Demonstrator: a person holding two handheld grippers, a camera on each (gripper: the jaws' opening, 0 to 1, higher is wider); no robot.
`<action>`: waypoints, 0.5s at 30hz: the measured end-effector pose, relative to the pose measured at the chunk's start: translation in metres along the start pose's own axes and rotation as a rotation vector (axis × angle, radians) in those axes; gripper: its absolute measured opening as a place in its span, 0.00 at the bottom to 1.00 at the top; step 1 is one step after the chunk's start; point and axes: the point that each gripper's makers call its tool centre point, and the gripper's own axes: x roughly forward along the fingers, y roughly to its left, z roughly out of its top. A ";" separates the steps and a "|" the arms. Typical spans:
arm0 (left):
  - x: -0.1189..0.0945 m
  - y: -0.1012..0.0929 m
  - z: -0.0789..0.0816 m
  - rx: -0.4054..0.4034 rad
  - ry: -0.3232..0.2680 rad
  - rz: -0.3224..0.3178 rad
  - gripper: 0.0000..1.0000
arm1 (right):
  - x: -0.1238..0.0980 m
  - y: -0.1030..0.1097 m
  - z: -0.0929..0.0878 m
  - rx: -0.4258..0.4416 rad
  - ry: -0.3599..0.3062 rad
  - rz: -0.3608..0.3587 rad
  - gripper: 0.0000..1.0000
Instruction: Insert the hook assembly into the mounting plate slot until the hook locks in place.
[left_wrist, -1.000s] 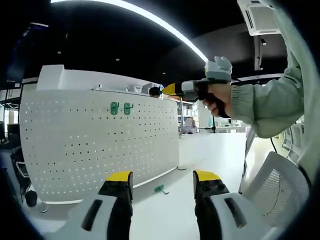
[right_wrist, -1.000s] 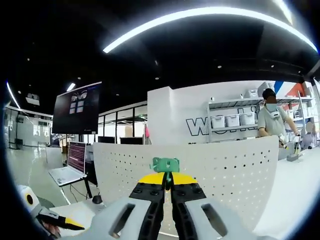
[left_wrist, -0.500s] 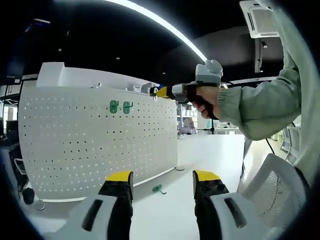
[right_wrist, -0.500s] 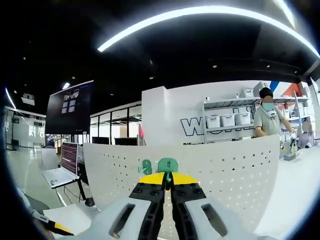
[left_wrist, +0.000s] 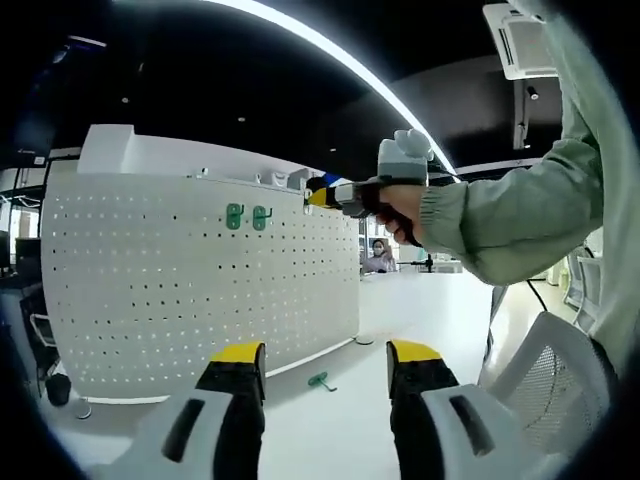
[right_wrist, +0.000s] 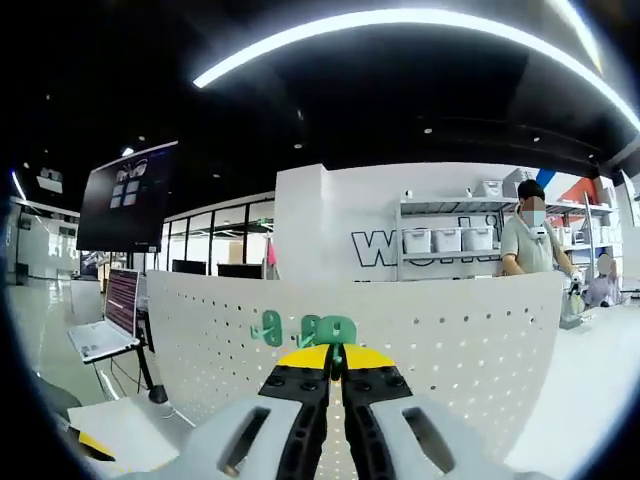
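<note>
The right gripper (right_wrist: 336, 372) pinches a green hook (right_wrist: 338, 332) before the pegboard's (left_wrist: 200, 290) upper edge. The left gripper's (left_wrist: 325, 370) jaws stand spread. Another green hook (left_wrist: 319, 380) lies on the bench (left_wrist: 420, 310).

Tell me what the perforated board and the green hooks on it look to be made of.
Perforated board: probably white painted sheet metal or plastic; smooth, matte, with evenly punched holes and a curved face. Green hooks: likely moulded plastic, given the uniform green colour and slight sheen. A loose green hook on the table looks the same.
</note>
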 end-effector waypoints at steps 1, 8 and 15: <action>0.000 0.000 0.000 0.000 -0.002 0.001 0.51 | 0.002 0.000 -0.001 0.003 0.000 -0.003 0.01; -0.001 0.004 0.003 -0.002 -0.011 0.017 0.51 | 0.017 -0.003 -0.003 0.003 0.001 -0.030 0.01; -0.001 0.004 0.002 -0.005 -0.009 0.019 0.51 | 0.026 -0.006 -0.006 -0.020 0.009 -0.063 0.01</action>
